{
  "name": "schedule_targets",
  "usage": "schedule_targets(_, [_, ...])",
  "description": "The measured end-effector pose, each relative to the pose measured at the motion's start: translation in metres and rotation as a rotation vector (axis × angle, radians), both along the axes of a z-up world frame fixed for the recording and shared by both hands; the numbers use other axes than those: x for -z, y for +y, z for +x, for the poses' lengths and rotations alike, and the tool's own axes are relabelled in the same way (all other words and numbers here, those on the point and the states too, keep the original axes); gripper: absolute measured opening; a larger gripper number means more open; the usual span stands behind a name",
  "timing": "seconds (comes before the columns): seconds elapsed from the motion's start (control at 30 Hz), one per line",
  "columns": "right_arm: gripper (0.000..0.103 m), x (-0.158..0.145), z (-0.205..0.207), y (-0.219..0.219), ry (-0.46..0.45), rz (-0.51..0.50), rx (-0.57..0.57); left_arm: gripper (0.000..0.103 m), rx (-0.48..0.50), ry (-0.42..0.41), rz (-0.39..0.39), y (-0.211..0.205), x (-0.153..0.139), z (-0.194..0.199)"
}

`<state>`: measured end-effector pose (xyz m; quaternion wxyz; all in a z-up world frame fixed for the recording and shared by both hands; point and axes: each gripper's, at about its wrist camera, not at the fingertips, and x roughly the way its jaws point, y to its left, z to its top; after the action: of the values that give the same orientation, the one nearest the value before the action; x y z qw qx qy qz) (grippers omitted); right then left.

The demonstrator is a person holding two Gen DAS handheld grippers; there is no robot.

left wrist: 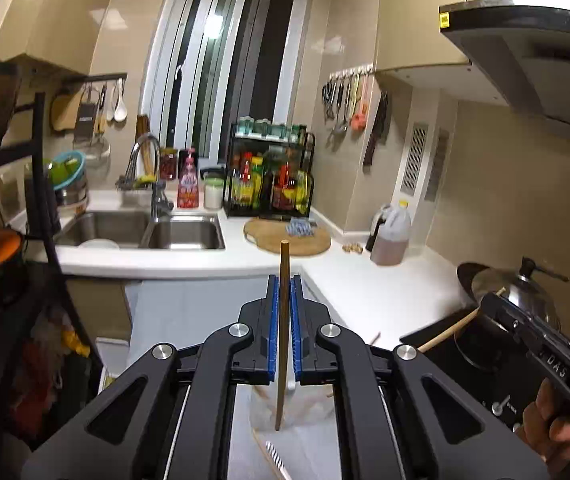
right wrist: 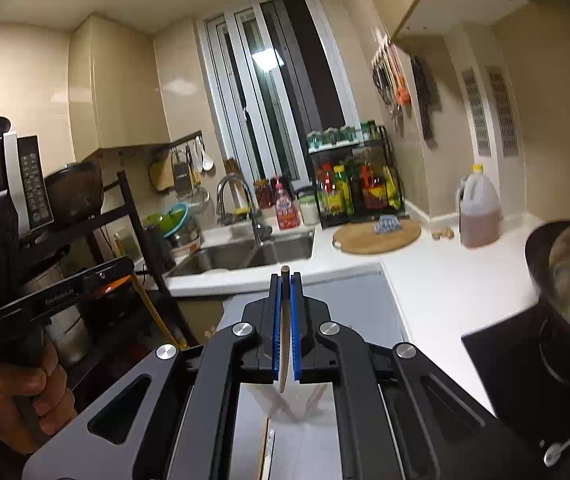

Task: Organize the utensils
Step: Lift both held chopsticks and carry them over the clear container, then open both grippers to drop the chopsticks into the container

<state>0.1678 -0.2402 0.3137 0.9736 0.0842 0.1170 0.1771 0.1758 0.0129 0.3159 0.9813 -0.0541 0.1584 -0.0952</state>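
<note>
both tongs clamped – left gripper (left wrist: 284, 292) on brown chopstick (left wrist: 283, 320), right gripper (right wrist: 285, 292) on pale chopstick (right wrist: 283, 352) – above clear cup (left wrist: 289, 408).

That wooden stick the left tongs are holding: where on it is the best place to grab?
Near its upper part, as now: the left tongs pinch the chopstick from both sides. It stands upright, thin and straight, so flat pads closing across its width hold it steady.

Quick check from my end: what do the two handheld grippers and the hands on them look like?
Both grippers, left gripper and right gripper, are matte black, with angular linkage arms, silver round pivot bolts and blue ribbed pads lining the fingers. The bodies carry small white lettering. Bare hands grip the black handles: right hand, left hand. No cables visible.
</note>
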Motion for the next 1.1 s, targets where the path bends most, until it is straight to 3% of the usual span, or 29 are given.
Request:
schedule_targets(0.13, [0.005,-0.008,0.024,0.008,-0.009,-0.026,0.014,0.006,-0.008,-0.027,-0.012,-0.005,-0.010,0.022])
schedule_targets(0.33, [0.005,0.021,0.060,0.025,0.060,-0.087,0.014,0.006,-0.008,0.006,0.015,-0.019,0.017,0.065])
schedule_targets(0.5, [0.004,0.048,0.081,0.036,0.124,-0.134,0.012,0.006,0.007,0.118,0.044,-0.026,0.065,0.098])
schedule_targets(0.73, [0.005,0.077,0.099,0.050,0.213,-0.188,-0.015,0.007,0.002,0.235,0.078,-0.027,0.103,0.117])
schedule_targets(0.77, [0.007,0.078,0.098,0.052,0.225,-0.202,-0.018,0.016,-0.002,0.255,0.087,-0.027,0.104,0.117])
schedule_targets(0.8, [0.011,0.079,0.097,0.053,0.231,-0.217,-0.012,0.036,-0.002,0.264,0.089,-0.027,0.103,0.117])
schedule_targets(0.83, [0.015,0.079,0.095,0.053,0.227,-0.223,-0.002,0.045,0.003,0.264,0.087,-0.027,0.101,0.113])
schedule_targets(0.87, [0.025,0.076,0.091,0.051,0.218,-0.218,0.008,0.052,0.002,0.246,0.087,-0.026,0.095,0.106])
schedule_targets(1.1, [0.028,0.054,0.049,0.032,0.133,-0.185,0.067,0.064,-0.025,0.148,0.082,-0.023,0.062,0.048])
